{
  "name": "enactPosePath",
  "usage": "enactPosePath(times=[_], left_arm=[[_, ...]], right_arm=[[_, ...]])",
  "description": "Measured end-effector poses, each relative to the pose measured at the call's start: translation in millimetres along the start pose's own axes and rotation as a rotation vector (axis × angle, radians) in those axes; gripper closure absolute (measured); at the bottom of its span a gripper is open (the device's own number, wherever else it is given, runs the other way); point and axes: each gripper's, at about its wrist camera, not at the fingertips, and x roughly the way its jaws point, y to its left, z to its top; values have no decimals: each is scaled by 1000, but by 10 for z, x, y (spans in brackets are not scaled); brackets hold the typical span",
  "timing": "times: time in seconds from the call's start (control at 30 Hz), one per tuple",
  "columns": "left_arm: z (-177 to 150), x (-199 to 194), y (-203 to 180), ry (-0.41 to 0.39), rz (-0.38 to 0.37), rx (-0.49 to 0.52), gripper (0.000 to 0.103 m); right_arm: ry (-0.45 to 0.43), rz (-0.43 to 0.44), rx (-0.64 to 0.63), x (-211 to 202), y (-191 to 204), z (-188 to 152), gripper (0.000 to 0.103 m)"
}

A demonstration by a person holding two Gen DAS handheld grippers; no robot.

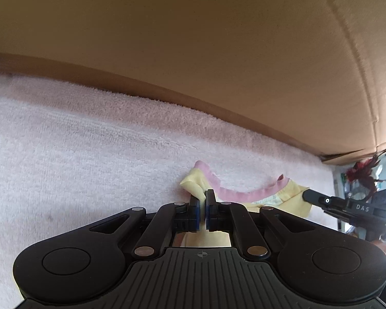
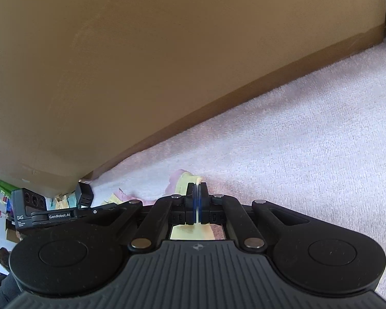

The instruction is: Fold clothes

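Observation:
A small yellow garment (image 1: 290, 200) with a pink ruffled neck trim (image 1: 244, 194) lies low over a pale pink towel (image 1: 90, 154). My left gripper (image 1: 202, 198) is shut on the garment's left shoulder edge, yellow cloth bunched between its blue pads. In the right wrist view my right gripper (image 2: 197, 193) is shut on the other yellow edge of the garment (image 2: 190, 176), a sliver of cloth showing above the pads. The right gripper (image 1: 321, 200) shows at the right of the left wrist view, and the left gripper (image 2: 85, 195) at the left of the right wrist view.
A tall brown cardboard wall (image 1: 218, 51) stands right behind the towel's (image 2: 308, 141) far edge, close to both grippers. Past the cardboard's end I see dark red dried flowers (image 1: 365, 172) and room clutter (image 2: 5, 193). The towel spreads wide to either side.

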Motion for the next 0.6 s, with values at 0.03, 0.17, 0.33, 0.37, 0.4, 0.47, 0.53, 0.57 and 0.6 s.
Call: enactPosePath(times=[0.03, 0.17, 0.33, 0.37, 0.4, 0.47, 0.53, 0.57, 0.6], left_arm=[[16, 32, -11, 8, 10, 10, 103], [15, 50, -70, 8, 28, 75, 103], [-51, -93, -133, -36, -5, 135, 103], [-73, -146, -147, -50, -20, 145, 103], [-99, -200, -162, -61, -35, 155, 103], [-161, -324, -192, -83, -64, 175, 103], [-235, -447, -222, -102, -87, 193, 103], [-280, -505, -237, -110, -97, 202, 103], [-325, -562, -250, -116, -106, 212, 103]], right_arm=[[2, -4, 5, 0, -17, 0, 102], [3, -27, 8, 29, -51, 4, 102], [2, 21, -30, -68, 7, -21, 102], [1, 39, -43, -113, 28, -28, 102], [0, 56, -57, -159, 50, -35, 102], [-3, 91, -83, -250, 93, -49, 102], [6, 122, -121, -364, 148, -83, 102], [11, 138, -141, -422, 176, -102, 102], [17, 153, -160, -481, 204, -121, 102]])
